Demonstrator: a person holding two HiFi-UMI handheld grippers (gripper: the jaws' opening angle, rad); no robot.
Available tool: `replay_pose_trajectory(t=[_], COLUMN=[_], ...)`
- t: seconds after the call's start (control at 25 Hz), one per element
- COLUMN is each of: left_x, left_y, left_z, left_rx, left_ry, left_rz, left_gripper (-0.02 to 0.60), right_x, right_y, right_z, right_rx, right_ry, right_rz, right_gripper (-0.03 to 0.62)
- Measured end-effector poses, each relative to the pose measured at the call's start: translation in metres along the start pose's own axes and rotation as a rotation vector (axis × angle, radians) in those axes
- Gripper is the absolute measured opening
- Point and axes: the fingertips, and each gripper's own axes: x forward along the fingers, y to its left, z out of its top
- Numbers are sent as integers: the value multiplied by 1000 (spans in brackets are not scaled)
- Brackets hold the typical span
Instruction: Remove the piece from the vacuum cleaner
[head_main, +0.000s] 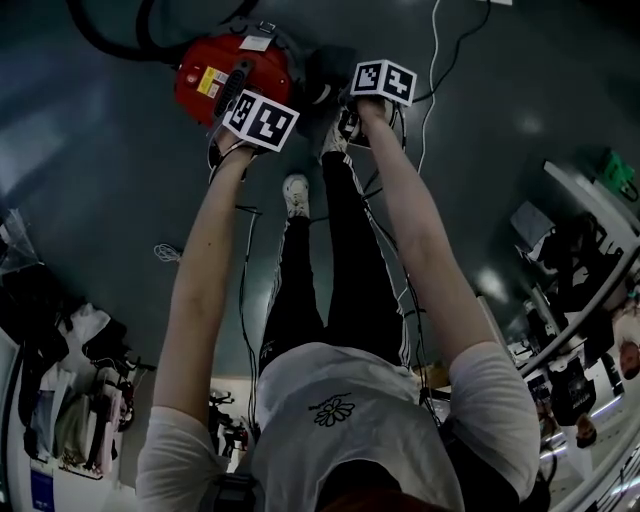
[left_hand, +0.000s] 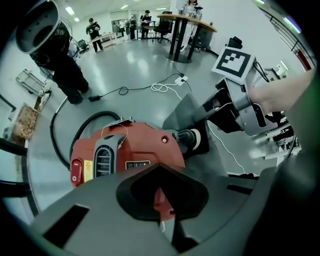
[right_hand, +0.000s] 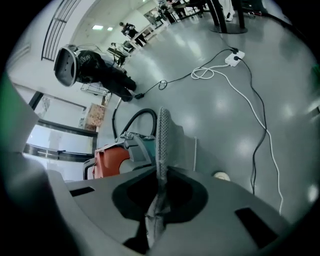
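Fingers of the right gripper (right_hand: 161, 172) are clamped shut on the grey piece (right_hand: 162, 135), seen edge-on in that gripper's view. Its flat side, running to the port of the vacuum cleaner (left_hand: 135, 147), is shown only in the left gripper view. Fingers of the left gripper (left_hand: 159, 169) are closed on the vacuum cleaner's red body, which is stood on the floor (head_main: 120, 180).

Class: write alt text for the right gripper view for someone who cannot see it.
The right gripper is shut on a grey fabric piece standing upright from its jaws. Behind lie the red vacuum cleaner and a white cable.
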Motion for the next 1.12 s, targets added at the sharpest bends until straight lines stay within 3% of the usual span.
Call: replay_pose_trajectory(t=[0.24, 0.4, 0.6, 0.72, 0.8, 0.88, 0.92, 1.04, 1.08, 1.12], left_x=[0, 0, -3, -2, -4, -4, -4, -4, -4, -4], left_y=[-1, -1, 6, 9, 9, 7, 7, 10, 11, 12], left_z=[-1, -1, 1, 1, 2, 0, 0, 3, 5, 6], left_rx=[37, 43, 32, 49, 54, 31, 26, 34, 37, 39], left_ry=[5, 2, -5, -8, -17, -10, -8, -24, -31, -38], left_rz=[13, 34, 64, 90, 105, 94, 84, 69, 74, 80], left_gripper=[5, 5, 2, 2, 2, 2, 2, 2, 2, 2], right_x=[-2, -5, -11, -11, -11, -9, -8, 0, 2, 4], right_y=[1, -11, -8, -14, -16, -17, -15, -5, -3, -3], right_z=[-2, -4, -4, -6, -3, -1, 2, 10, 13, 15], right_rx=[-187, -20, -22, 215, 287, 182, 62, -445, -553, -582], right_ry=[3, -34, -72, -127, -147, -112, -78, 54, 81, 88], right_rz=[-18, 55, 83, 183, 199, 132, 72, -115, -137, -128], right_gripper=[40, 40, 40, 40, 40, 40, 40, 40, 40, 40])
